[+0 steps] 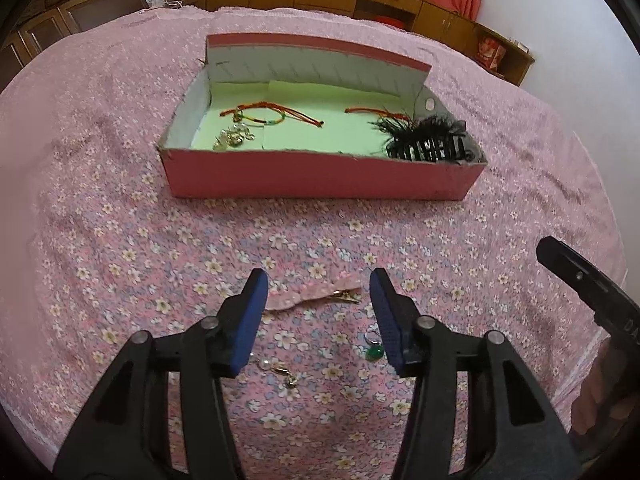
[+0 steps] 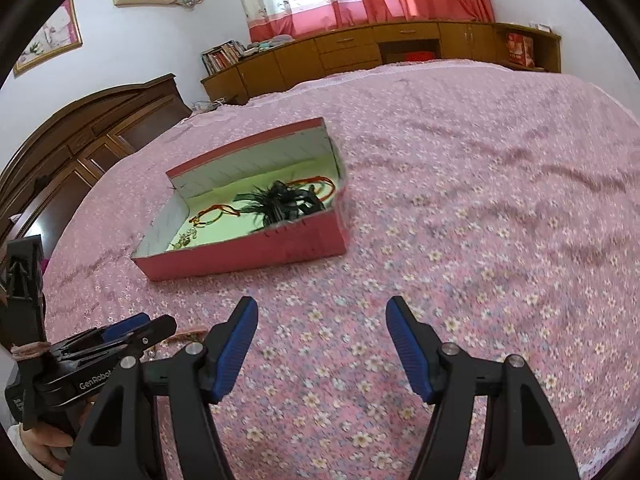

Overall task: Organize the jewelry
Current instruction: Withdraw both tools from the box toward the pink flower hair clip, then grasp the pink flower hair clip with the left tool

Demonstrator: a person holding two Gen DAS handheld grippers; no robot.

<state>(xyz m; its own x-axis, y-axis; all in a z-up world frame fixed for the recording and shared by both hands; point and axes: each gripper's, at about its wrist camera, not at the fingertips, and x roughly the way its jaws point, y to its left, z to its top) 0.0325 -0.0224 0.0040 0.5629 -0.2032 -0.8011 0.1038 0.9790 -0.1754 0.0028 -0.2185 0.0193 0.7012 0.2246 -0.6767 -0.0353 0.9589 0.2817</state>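
Pink hair clip point(image 1: 316, 297) between wide left gripper point(image 1: 318, 292) fingertips | right gripper point(image 2: 322, 320) wide, empty

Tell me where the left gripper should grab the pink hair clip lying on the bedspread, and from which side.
Grip the pink hair clip across its narrow width near the middle, coming straight down from above. It lies flat and long, running left to right between the open left gripper fingers, so turning the jaws across its length likely suits best.
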